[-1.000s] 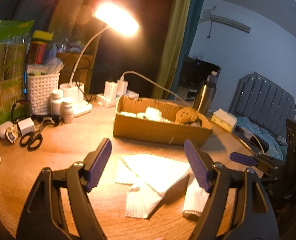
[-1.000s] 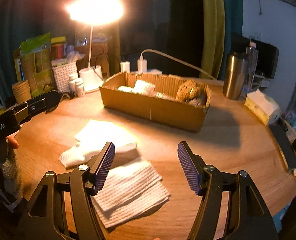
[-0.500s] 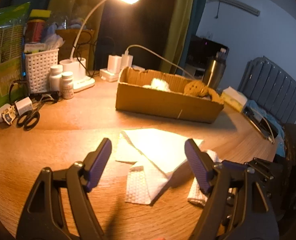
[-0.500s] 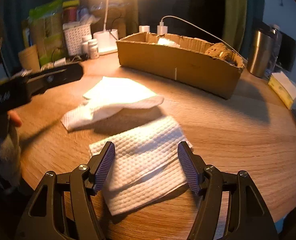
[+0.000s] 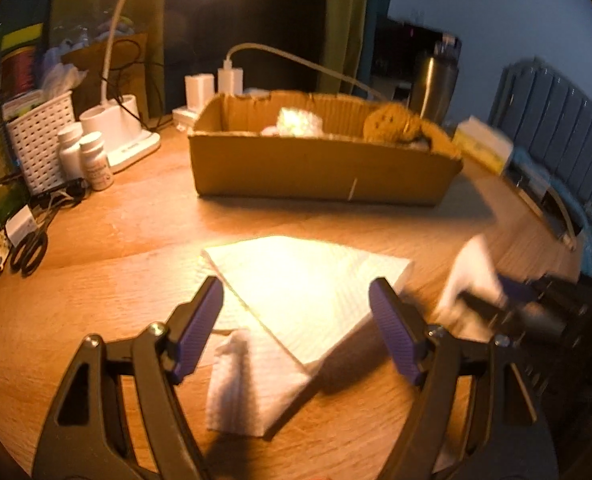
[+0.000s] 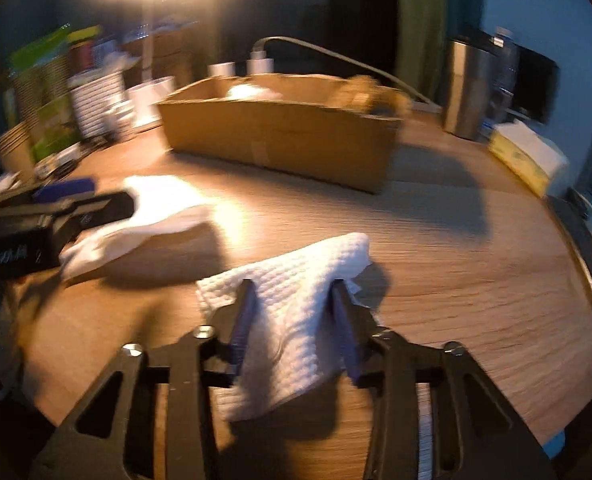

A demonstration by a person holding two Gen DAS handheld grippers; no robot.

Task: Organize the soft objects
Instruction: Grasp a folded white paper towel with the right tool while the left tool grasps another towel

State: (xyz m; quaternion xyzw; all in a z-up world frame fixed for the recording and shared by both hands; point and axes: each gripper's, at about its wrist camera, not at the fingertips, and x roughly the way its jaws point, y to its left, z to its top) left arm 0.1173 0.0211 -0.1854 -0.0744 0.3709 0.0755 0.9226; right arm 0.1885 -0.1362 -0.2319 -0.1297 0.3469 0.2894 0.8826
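My right gripper (image 6: 293,304) is shut on a white waffle-weave cloth (image 6: 296,312), bunched between its fingers and lifted off the wooden table (image 6: 456,248). The same cloth shows blurred at the right of the left wrist view (image 5: 472,276). My left gripper (image 5: 296,316) is open, low over a second white cloth (image 5: 308,284) that lies half folded on the table; it also shows in the right wrist view (image 6: 155,212). A cardboard box (image 5: 320,168) behind holds a white fluffy thing (image 5: 296,122) and a brown knitted toy (image 5: 392,126).
At the left stand a desk lamp base (image 5: 123,132), two pill bottles (image 5: 91,160), a white basket (image 5: 39,136) and scissors (image 5: 29,248). A steel tumbler (image 6: 468,88) and a tissue box (image 6: 524,156) stand at the right. The table edge curves at right.
My right gripper has lowered onto the waffle cloth, shut on it and raised it. My left gripper has moved forward and down over the other cloth, still open.
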